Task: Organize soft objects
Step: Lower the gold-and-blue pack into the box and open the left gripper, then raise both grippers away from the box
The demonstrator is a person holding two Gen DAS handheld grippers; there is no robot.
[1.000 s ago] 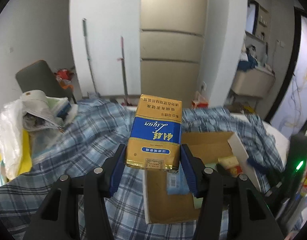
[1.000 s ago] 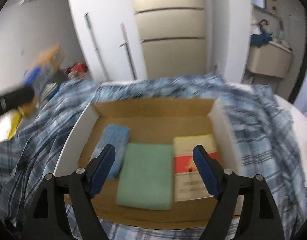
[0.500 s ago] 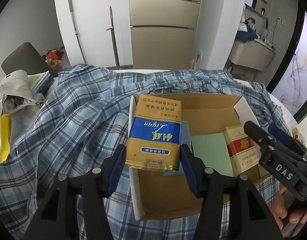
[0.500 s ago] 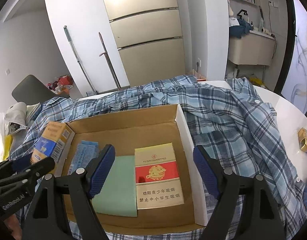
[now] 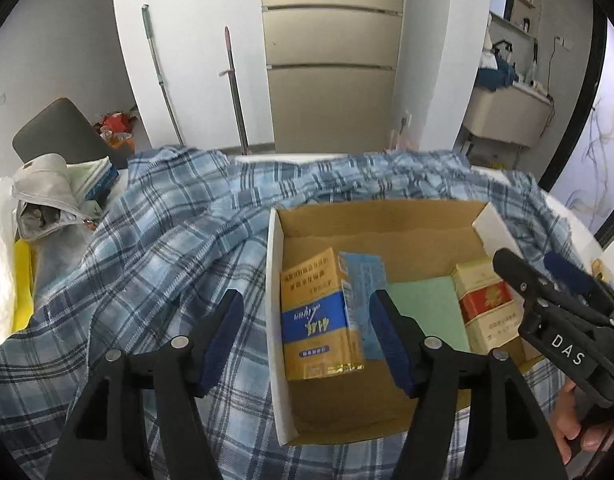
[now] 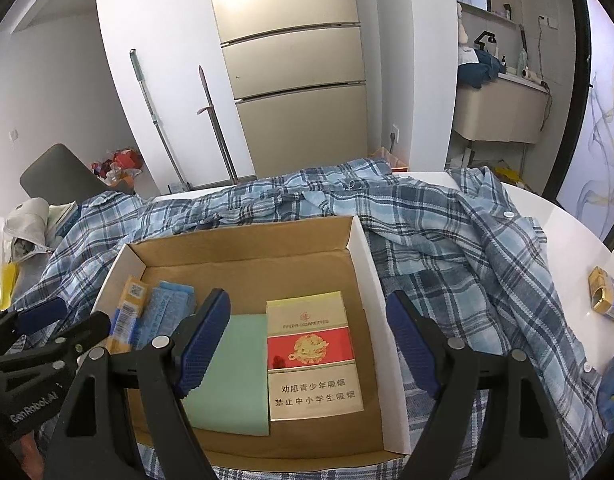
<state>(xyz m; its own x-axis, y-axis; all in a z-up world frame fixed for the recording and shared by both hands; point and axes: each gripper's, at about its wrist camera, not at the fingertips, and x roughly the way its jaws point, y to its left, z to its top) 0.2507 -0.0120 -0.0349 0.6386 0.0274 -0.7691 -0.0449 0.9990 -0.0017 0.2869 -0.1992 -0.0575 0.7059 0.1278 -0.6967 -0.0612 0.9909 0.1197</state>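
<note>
Four packs now sit in the cardboard box (image 6: 365, 256), which rests on the plaid shirt (image 6: 447, 248) spread over the tabletop (image 6: 563, 220). Going from the left: the gold-and-blue pack (image 5: 319, 316) stands propped against the box's left wall, leaning on the light blue pack (image 5: 365, 292); next lies the flat green pack (image 6: 231, 376), then the red-and-gold cigarette carton (image 6: 313, 356), touching the green one.

The left claw (image 5: 307, 336) has just been opening; its pads stand clear on either side of the gold-and-blue pack, so that placement looks finished. The right claw (image 6: 307, 340) hovers spread above the carton and pinches nothing.

What seems left: another gold-and-blue pack (image 6: 609, 296) lies on the bare tabletop, well apart from the box at the far right.

The released pack looks lightly crumpled at its foil end, soft-sided, with its print upside down in the left wrist view.
</note>
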